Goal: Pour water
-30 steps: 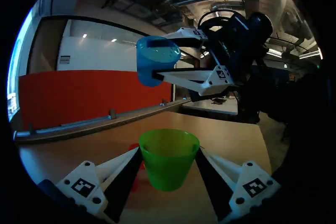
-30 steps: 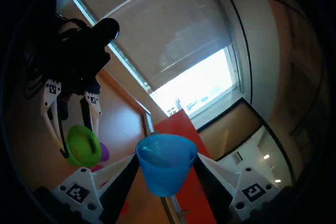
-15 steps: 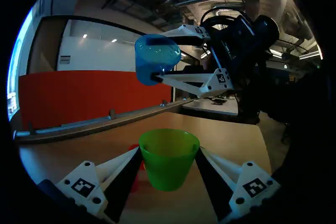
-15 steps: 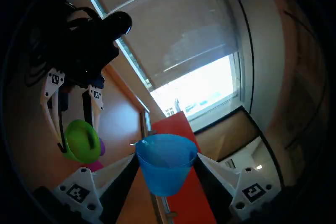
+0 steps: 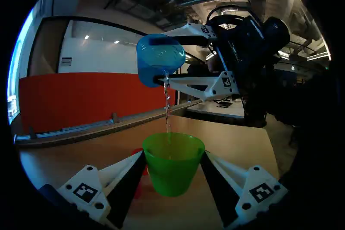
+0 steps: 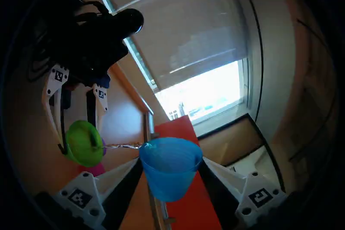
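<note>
Water (image 5: 166, 105) now streams from blue cup (image 5: 157, 59) into green cup (image 5: 173, 167).

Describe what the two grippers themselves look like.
Both the left gripper and right gripper have white, wedge-shaped fingers with black inner pads, each carrying a square black-and-white marker tag near its base. Seen from the left gripper view, the right gripper's body is a bulky black housing with a black cable looping above it.
</note>
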Available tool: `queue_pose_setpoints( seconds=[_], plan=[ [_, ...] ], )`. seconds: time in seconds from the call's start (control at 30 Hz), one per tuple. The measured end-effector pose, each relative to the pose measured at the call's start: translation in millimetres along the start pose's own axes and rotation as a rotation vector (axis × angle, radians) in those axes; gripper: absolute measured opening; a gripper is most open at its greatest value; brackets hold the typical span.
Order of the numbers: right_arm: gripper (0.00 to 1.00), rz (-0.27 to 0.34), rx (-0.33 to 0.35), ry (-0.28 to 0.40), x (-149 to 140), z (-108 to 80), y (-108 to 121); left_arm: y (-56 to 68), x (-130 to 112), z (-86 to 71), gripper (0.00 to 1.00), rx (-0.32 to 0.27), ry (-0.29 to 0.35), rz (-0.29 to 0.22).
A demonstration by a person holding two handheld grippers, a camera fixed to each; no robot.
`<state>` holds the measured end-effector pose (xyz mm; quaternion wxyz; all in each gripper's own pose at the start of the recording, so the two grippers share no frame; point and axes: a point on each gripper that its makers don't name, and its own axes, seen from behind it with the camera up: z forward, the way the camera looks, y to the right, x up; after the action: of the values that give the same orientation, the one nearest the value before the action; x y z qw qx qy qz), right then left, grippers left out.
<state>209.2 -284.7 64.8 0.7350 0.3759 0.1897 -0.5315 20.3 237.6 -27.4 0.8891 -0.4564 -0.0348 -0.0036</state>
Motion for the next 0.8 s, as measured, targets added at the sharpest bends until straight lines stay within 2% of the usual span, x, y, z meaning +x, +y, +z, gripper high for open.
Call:
queue_pose_setpoints(
  seconds=[0.8],
  plan=[
    [0.9, -0.083, -0.022, 0.02, 9.8, -3.0, 7.6, 3.1, 1.9, -0.4, 0.86, -0.004, 0.0, 0.006]
  ],
)
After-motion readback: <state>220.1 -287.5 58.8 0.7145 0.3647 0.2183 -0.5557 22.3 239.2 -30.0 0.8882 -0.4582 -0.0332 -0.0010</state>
